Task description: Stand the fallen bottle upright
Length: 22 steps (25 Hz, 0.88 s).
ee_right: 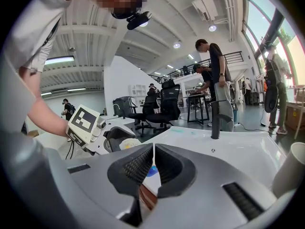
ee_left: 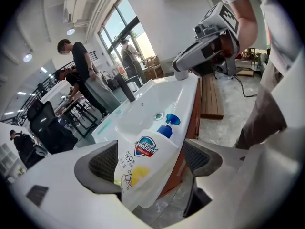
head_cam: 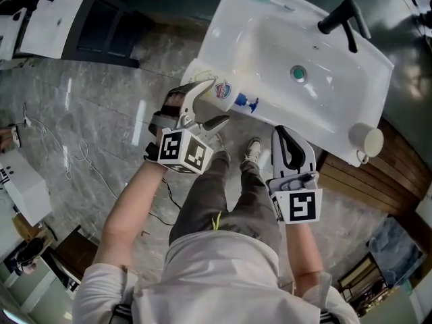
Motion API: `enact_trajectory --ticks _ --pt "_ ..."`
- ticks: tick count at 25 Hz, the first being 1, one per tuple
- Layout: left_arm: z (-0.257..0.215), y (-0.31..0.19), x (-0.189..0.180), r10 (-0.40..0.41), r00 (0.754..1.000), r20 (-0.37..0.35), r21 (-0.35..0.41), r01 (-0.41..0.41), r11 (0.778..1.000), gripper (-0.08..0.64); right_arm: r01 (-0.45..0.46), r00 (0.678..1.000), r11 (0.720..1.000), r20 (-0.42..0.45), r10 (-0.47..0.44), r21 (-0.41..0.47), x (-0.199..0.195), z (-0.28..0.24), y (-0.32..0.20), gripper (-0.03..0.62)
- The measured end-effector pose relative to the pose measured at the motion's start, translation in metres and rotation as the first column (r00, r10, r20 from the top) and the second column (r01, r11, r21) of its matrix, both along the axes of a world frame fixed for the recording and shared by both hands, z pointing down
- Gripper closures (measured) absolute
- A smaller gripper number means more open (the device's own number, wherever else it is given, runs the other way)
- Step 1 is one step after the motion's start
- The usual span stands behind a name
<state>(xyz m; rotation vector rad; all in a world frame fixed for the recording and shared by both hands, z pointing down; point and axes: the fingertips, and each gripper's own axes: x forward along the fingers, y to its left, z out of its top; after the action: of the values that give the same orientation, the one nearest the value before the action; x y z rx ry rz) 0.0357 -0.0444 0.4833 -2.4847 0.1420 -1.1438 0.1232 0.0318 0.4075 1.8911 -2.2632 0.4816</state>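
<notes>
The bottle (head_cam: pixel 228 94) was not yet upright. It lay tipped on the near rim of the sink (head_cam: pixel 270 42), with its blue pump pointing to 3 o'clock over the basin. The left tongs (head_cam: pixel 209 104) were spread around its body without pinching it, so gripping, raising and setting it down were all left to do. The right tongs (head_cam: pixel 291 150) were pressed together and empty, at 5 o'clock from the bottle. A black faucet (head_cam: pixel 344 19) stood at the sink's 1 o'clock and a white cup (head_cam: pixel 368 140) at its 4 o'clock corner. A grey marble floor (head_cam: pixel 81 113) lay below. Office chairs (ee_right: pixel 169 101) and people (ee_right: pixel 217 75) filled the bright room.
</notes>
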Motion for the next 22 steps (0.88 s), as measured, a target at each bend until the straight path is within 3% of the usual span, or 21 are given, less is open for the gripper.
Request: enact_trajectory --ticks 11,16,22 --pt "0.011 -0.003 0.011 0.141 0.978 0.154 -0.056 -0.133 0.989 0.074 -0.027 1.0 1.0 0.009 0.027 -0.008 0.006 0.008 -0.002 0.552" --pt "0.022 -0.001 0.018 0.226 0.943 0.244 -0.122 -0.201 0.972 0.037 -0.04 0.999 0.999 0.018 0.041 -0.015 0.006 0.016 -0.001 0.552" --pt "0.037 -0.004 0.02 0.272 0.901 0.337 -0.142 -0.237 0.961 0.025 -0.055 0.998 0.998 0.025 0.056 -0.02 0.009 0.022 -0.002 0.552"
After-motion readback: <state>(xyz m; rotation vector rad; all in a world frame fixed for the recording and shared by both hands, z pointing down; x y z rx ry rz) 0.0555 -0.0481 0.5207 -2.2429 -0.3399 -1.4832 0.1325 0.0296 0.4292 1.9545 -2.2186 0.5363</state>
